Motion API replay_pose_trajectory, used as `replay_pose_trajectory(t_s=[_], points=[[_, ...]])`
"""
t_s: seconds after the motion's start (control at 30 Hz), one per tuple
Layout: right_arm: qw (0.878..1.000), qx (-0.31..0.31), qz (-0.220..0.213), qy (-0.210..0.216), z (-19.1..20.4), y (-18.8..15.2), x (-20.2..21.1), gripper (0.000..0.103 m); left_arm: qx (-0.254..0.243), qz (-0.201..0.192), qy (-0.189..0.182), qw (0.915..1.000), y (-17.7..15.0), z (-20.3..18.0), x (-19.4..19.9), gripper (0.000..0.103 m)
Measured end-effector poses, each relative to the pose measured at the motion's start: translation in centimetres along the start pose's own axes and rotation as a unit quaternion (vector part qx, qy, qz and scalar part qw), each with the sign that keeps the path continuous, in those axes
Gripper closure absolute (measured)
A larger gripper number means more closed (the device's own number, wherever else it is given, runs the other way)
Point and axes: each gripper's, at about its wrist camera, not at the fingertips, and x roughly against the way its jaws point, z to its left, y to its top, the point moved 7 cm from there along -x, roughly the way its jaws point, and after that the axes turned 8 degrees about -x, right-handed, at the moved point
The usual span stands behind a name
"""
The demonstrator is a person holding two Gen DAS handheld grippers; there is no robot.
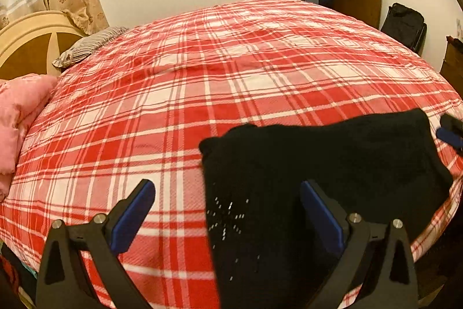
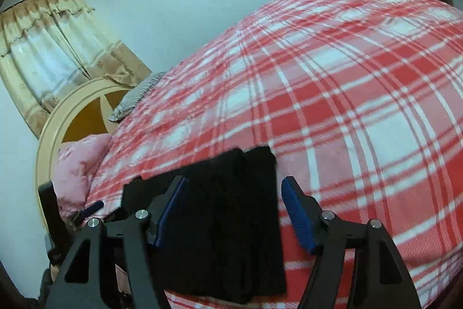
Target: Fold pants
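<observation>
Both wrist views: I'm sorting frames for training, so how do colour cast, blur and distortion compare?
Left wrist view: warm yellowish cast, fairly sharp, the red-and-white plaid bedcover bulging from fisheye. Right wrist view: cooler bluish cast, plaid smeared by motion blur, horizon tilted; the folded black pants show almost no detail.

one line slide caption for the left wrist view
Open left tongs hover over folded black pants on a red plaid bed cover.

You see warm, even indoor light in the left view, cooler in the right; motion blur smears the right, and fisheye bending darkens every rim from 12 round to 12.
</observation>
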Motion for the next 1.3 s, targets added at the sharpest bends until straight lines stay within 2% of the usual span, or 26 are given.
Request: replay_pose_trajectory(t_s=[0.17, 0.33, 0.5, 0.63, 0.77, 0.83, 0.9, 1.0, 1.17, 1.3], points=[[1.0, -0.004, 0.021, -0.02, -0.8, -2.2, -1.4, 0.034, 0.011, 0.001, -0.012, 0.9999, 0.1, -0.2, -0.8, 0.0], [0.999, -0.005, 0.023, -0.027, -1.0, -2.3, -1.9, 0.034, 0.011, 0.002, -0.013, 0.9999, 0.1, -0.3, -1.1, 0.0], [0.999, -0.007, 0.007, -0.03, -1.5, -1.6, -0.8, 0.034, 0.036, -0.039, -0.04, 0.9978, 1.0, 1.2, 0.5, 0.001], [0.999, -0.013, 0.015, -0.027, -1.7, -2.5, -1.6, 0.034, 0.084, -0.012, -0.08, 0.9932, 0.5, 2.0, -1.3, 0.001], [0.999, 0.009, 0.007, -0.034, -0.8, -3.8, -1.7, 0.034, 0.127, 0.029, -0.122, 0.984, -1.4, 1.3, -3.2, 0.0], [0.999, 0.022, 0.008, -0.039, -0.2, -4.6, -1.7, 0.034, 0.141, 0.024, -0.122, 0.9822, -1.8, 1.0, -2.9, 0.0], [0.998, 0.046, 0.011, -0.053, 0.3, -5.1, -1.8, 0.034, 0.13, 0.021, -0.117, 0.9843, -1.8, 0.5, -2.7, 0.0], [0.996, 0.064, 0.014, -0.065, 0.7, -5.3, -1.9, 0.04, 0.125, 0.026, -0.12, 0.9846, -1.8, 0.1, -2.5, 0.0], [0.996, 0.073, 0.014, -0.058, 1.6, -5.6, -1.9, 0.062, 0.1, 0.036, -0.131, 0.9856, -2.1, -1.5, -1.9, 0.002], [0.992, 0.101, 0.01, -0.07, 2.5, -5.9, -2.1, 0.067, 0.071, 0.03, -0.113, 0.9906, -2.1, -2.8, -1.6, 0.009]])
